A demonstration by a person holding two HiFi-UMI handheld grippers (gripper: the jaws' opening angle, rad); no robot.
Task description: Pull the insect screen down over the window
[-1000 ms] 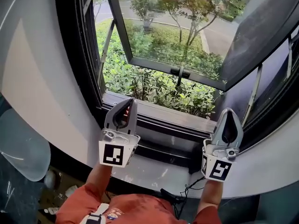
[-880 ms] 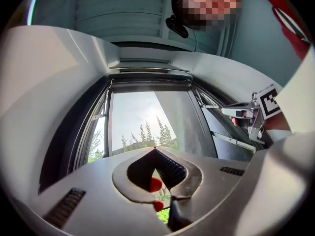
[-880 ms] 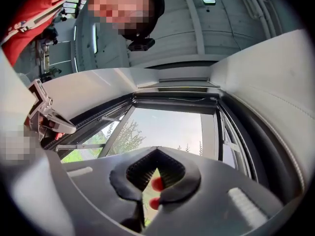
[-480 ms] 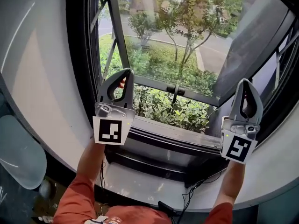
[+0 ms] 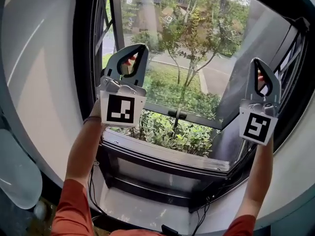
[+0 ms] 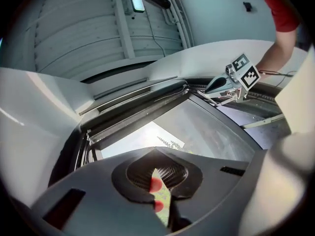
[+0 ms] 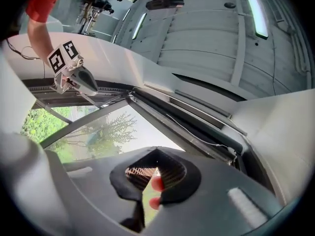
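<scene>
In the head view both my grippers are held up in front of the open window. My left gripper point(image 5: 139, 48) is shut and empty, with its tip against the upper left of the opening. My right gripper point(image 5: 259, 63) is likewise shut on nothing, beside the right side of the dark frame point(image 5: 290, 68). The left gripper view looks up past shut jaws point(image 6: 156, 151) at the dark top rail point(image 6: 138, 104) of the window. The right gripper view, jaws point(image 7: 157, 150) shut, shows the same top rail point(image 7: 197, 119). No screen mesh hangs over the opening.
The glass sash point(image 5: 197, 58) swings outward, its handle point(image 5: 177, 114) at the bottom edge, with bushes and a road beyond. A grey sill point(image 5: 162, 154) lies below, and a black cable point(image 5: 202, 215) trails on the ledge. White wall flanks the frame. Ceiling lights point(image 7: 258, 14) are overhead.
Both grippers have risen from sill height to the upper part of the window and rolled somewhat. The head view has tilted upward. Both stay shut.
</scene>
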